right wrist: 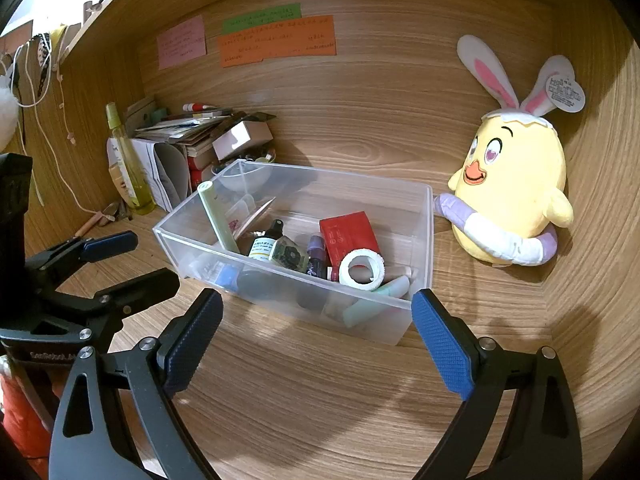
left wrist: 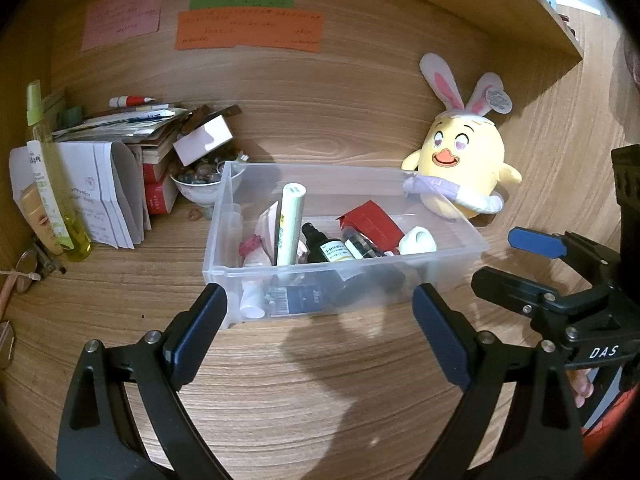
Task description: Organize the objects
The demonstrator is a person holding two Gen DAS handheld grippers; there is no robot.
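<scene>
bin (left wrist: 336, 184): clear plastic, mid worktop (left wrist: 320, 380), long side facing near
bin contents: green tube (left wrist: 291, 224) leaning upright at left, dark bottle (left wrist: 326, 246), red box (left wrist: 372, 222), white tape roll (right wrist: 362, 270) at near right, more small items jumbled
plush (left wrist: 460, 160): yellow chick with bunny ears, just right of bin, far side, against back wall
clutter: book pile (left wrist: 152, 132), bowl of marbles (left wrist: 204, 182), spray bottle (left wrist: 52, 176), far left
notes (left wrist: 248, 28): pink, green, orange, on back wall
left tongs (left wrist: 320, 328): wide, empty, near bin front
right tongs (right wrist: 316, 332): wide, empty, near bin front
</scene>
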